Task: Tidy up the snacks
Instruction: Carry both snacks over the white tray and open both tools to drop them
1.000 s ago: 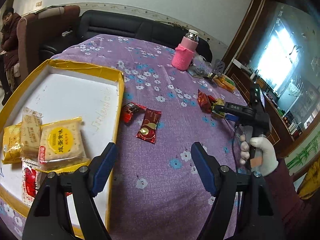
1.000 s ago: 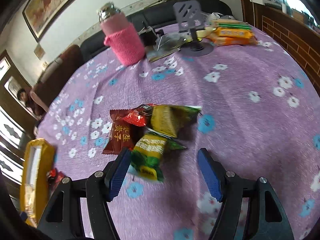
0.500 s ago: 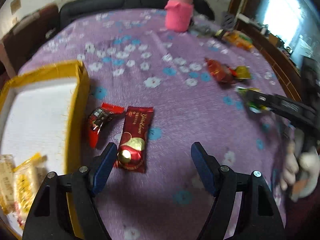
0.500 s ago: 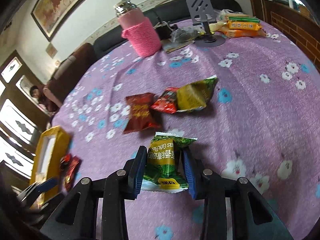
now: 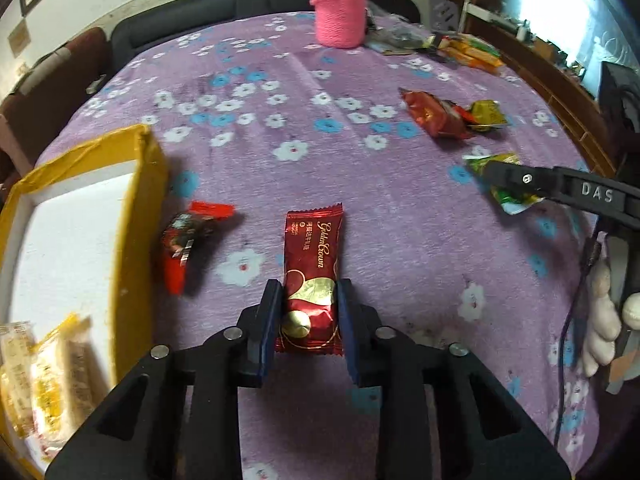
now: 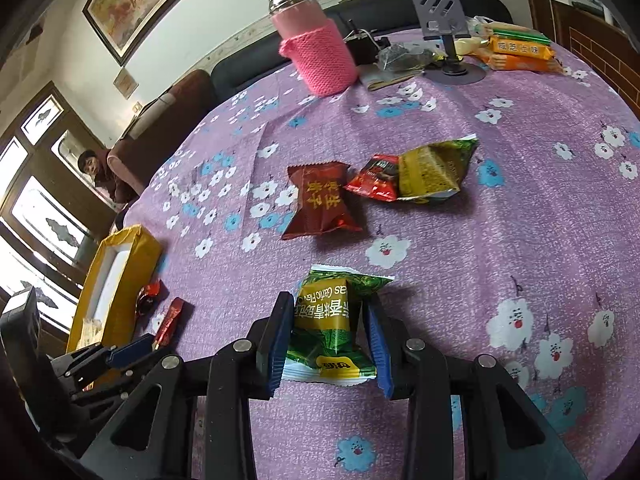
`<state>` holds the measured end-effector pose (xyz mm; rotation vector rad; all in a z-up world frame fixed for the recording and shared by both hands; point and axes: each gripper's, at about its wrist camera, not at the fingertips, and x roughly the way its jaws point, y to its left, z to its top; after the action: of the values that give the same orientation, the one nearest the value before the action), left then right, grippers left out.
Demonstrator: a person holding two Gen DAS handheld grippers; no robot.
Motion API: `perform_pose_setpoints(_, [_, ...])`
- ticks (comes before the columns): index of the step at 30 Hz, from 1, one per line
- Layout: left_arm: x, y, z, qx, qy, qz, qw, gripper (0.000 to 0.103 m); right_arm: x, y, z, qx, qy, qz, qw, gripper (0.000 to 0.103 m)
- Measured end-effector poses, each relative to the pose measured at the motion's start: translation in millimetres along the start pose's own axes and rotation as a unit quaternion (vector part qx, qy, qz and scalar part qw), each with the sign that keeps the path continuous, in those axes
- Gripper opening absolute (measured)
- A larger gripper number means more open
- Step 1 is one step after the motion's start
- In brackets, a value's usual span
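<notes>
My left gripper [image 5: 310, 316] is shut on a dark red Golden Crown snack pack [image 5: 312, 276] lying on the purple flowered cloth. A small red wrapper [image 5: 186, 236] lies just left of it, beside the yellow box [image 5: 146, 216] that holds several cracker packs [image 5: 48, 364]. My right gripper [image 6: 330, 336] is shut on a green and yellow snack pack [image 6: 332, 320], seen held off the cloth in the left wrist view [image 5: 504, 184]. Beyond it lie a brown-red pack [image 6: 320, 200], a small red pack [image 6: 376, 178] and a yellow-green pack [image 6: 434, 170].
A bottle in a pink knitted sleeve [image 6: 316, 48] stands at the far side. A grey phone stand [image 6: 444, 32] and orange packs [image 6: 516, 54] sit at the back right. A person [image 6: 100, 172] sits beyond the table on the left.
My left gripper moved forward from the box to the dark red pack and closed on it. My right gripper closed on the green pack and drew it back from the pile.
</notes>
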<state>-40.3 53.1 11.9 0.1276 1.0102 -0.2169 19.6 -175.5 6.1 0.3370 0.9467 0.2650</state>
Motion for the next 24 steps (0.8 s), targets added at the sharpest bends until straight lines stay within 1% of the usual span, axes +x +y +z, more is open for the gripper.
perform_pose_setpoints(1, [1.8,0.0,3.1,0.000,0.001,0.004,1.0000,0.029,0.6,0.5,-0.5,-0.001,0.001,0.000,1.000,0.037])
perform_pose_setpoints(2, [4.0,-0.3,6.4,-0.001,0.001,0.006,1.0000,0.035,1.2,0.9,-0.8,-0.002,0.002,0.001,1.000,0.037])
perform_pose_setpoints(3, [6.2,-0.8,9.1,-0.002,0.002,0.006,1.0000,0.046,1.9,1.5,-1.0,-0.003,0.003,0.002,1.000,0.037])
perform_pose_setpoints(5, [11.2,-4.4,12.4,0.003,-0.001,0.012,0.9999,0.059,2.8,1.6,-1.3,-0.003,0.005,0.002,1.000,0.037])
perform_pose_setpoints(6, [12.1,-6.3,12.2,0.005,-0.005,0.011,0.9999,0.059,3.9,1.0,-1.4,-0.003,0.007,0.002,1.000,0.037])
perform_pose_setpoints(7, [12.6,-8.2,11.9,0.008,-0.007,0.008,0.9999,0.058,4.5,0.6,-1.9,-0.002,0.008,0.003,1.000,0.037])
perform_pose_setpoints(8, [11.8,-9.1,11.4,0.009,-0.009,0.003,0.9999,0.050,4.7,0.3,-1.6,-0.002,0.007,0.003,1.000,0.037])
perform_pose_setpoints(9, [10.3,-9.8,10.9,0.010,-0.011,-0.003,0.9999,0.031,4.6,0.6,-1.9,-0.003,0.007,0.002,1.000,0.037])
perform_pose_setpoints(10, [8.1,-12.0,10.1,0.016,-0.011,-0.002,0.9998,0.023,4.6,0.7,-2.0,-0.002,0.006,0.002,1.000,0.037])
perform_pose_setpoints(13, [3.4,-18.8,5.1,0.024,-0.010,-0.011,0.9996,0.023,2.8,1.5,-2.6,0.000,0.002,0.004,1.000,0.037])
perform_pose_setpoints(15, [-2.3,-20.1,1.9,0.021,-0.014,-0.018,0.9995,0.023,-0.5,3.2,-2.9,-0.002,-0.005,0.008,1.000,0.037])
perform_pose_setpoints(20, [-37.4,-5.5,-7.2,-0.026,-0.049,-0.050,0.9973,0.023,-9.9,18.3,-7.1,-0.028,-0.026,0.018,0.999,0.037])
perform_pose_setpoints(24, [-77.0,25.7,-20.6,-0.074,-0.087,-0.055,0.9920,0.024,-11.6,37.7,-13.9,-0.062,-0.029,0.027,0.997,0.037])
